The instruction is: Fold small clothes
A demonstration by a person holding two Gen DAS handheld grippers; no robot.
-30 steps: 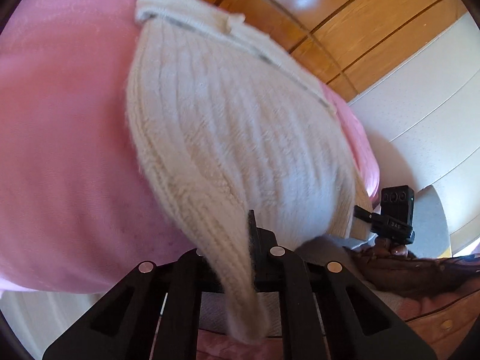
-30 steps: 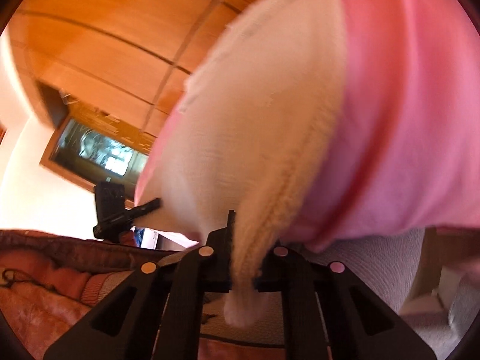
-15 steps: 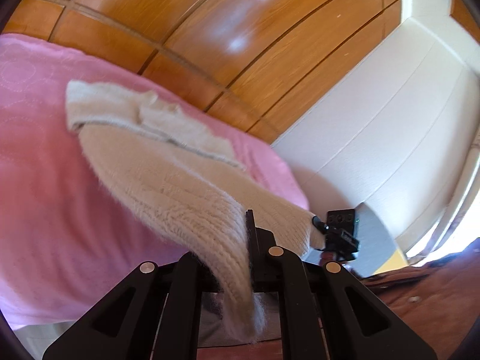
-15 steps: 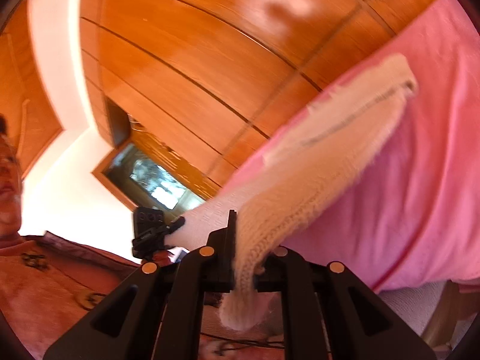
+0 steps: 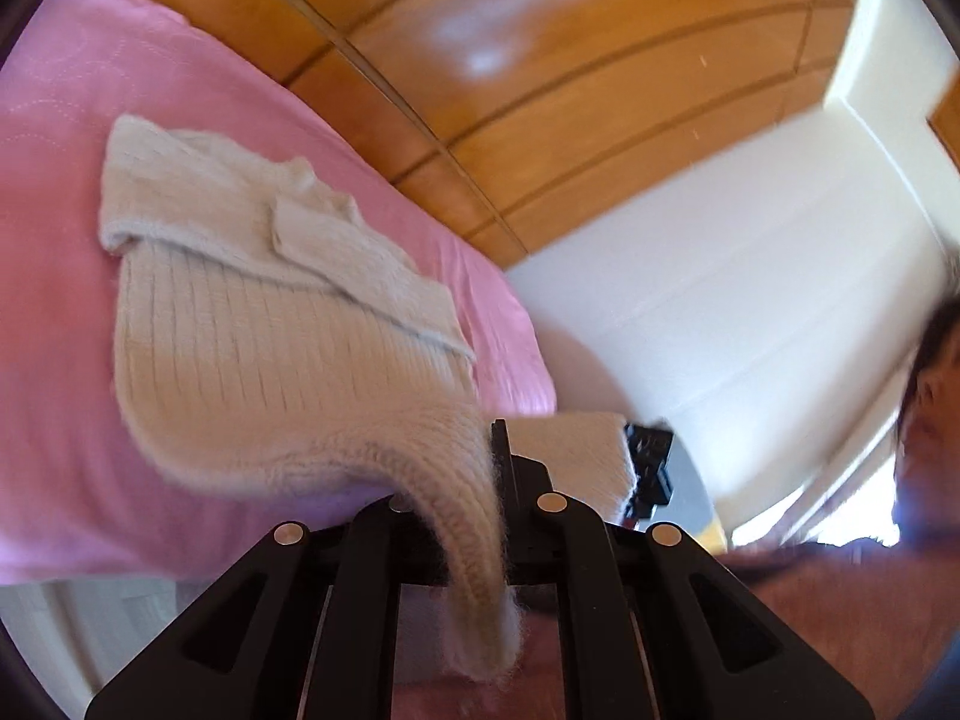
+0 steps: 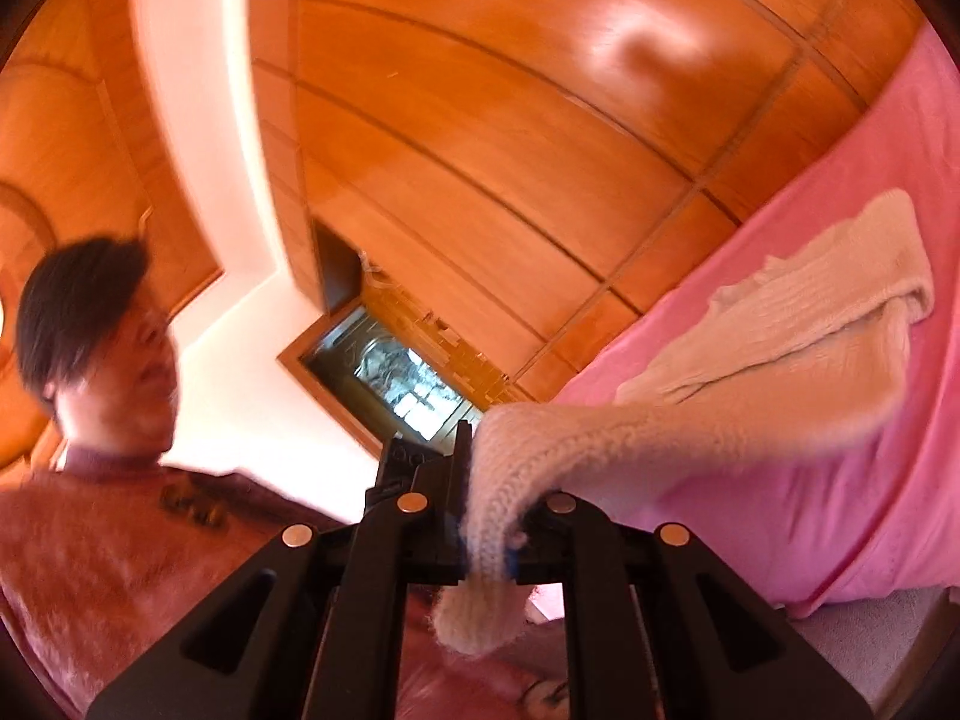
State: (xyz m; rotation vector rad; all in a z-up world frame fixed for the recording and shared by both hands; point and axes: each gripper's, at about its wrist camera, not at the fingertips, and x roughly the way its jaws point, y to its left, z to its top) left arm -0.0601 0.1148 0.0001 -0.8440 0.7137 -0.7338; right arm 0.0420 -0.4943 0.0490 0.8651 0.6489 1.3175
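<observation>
One cream ribbed knitted garment (image 5: 252, 324) is counted, spread over one pink bedsheet (image 5: 60, 180). Two black hand-held grippers are counted at the garment's near hem: the left hand-held gripper (image 5: 498, 480) and the right hand-held gripper (image 6: 474, 480). One person (image 6: 90, 360) is seen beside the bedsheet.

A pink bed (image 5: 54, 324), blurred, carries a cream knit sweater (image 5: 240, 324).

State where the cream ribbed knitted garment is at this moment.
The cream ribbed knitted garment lies on the pink bedsheet before the wooden panelled wall; its near edge is lifted, pinched by the left gripper and right gripper.
</observation>
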